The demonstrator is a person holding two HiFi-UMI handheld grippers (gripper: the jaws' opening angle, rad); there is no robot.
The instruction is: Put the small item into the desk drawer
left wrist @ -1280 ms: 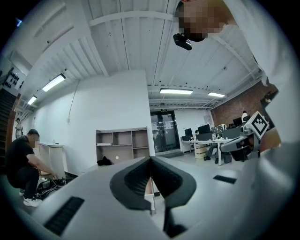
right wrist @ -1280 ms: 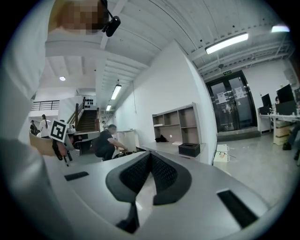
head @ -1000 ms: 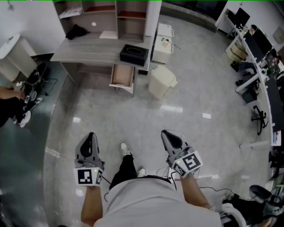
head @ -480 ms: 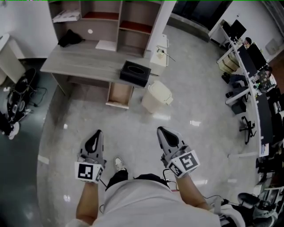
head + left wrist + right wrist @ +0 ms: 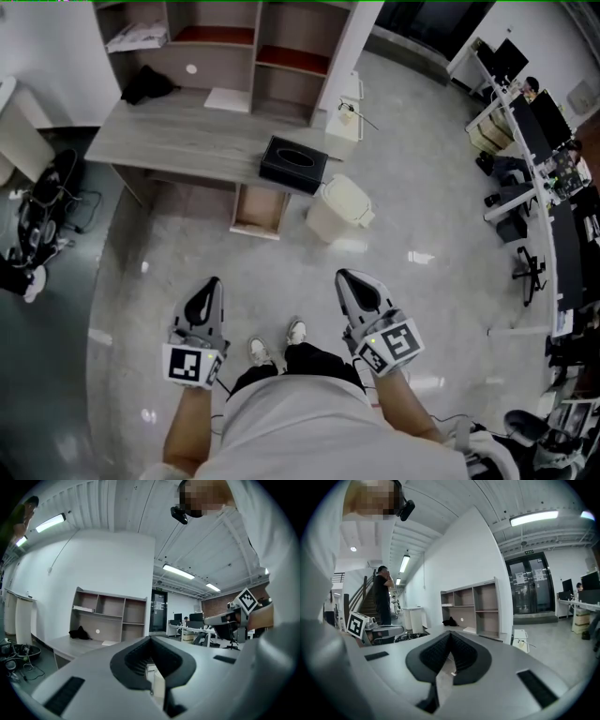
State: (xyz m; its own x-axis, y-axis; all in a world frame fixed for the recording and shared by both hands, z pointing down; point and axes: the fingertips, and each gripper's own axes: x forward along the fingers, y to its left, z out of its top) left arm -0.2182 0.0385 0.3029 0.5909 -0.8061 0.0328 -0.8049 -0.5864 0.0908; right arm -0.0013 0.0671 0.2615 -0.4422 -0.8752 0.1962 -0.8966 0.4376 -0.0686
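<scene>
The grey desk [image 5: 178, 141] stands ahead of me, with its wooden drawer [image 5: 258, 211] pulled out under the right end. On the desktop lie a black bundle [image 5: 148, 84], a small round white thing [image 5: 191, 68] and a white sheet [image 5: 227, 98]. Both grippers hang over the floor short of the desk and point level at it. My left gripper [image 5: 210, 283] has its jaws together, and I see nothing between them in the left gripper view [image 5: 150, 638]. My right gripper [image 5: 346, 277] also has its tips meeting [image 5: 450, 632], with nothing seen held.
A black tissue box [image 5: 293, 164] sits on the desk's right corner above the drawer. A white lidded bin [image 5: 339, 208] stands just right of the drawer. Shelves [image 5: 234, 47] rise behind the desk. Cables and gear [image 5: 42, 206] lie at the left, office desks [image 5: 534, 141] at the right.
The desk and drawer have come closer and larger in the head view as the person walked toward them. Both grippers keep their pose in front of the body, jaws unchanged.
</scene>
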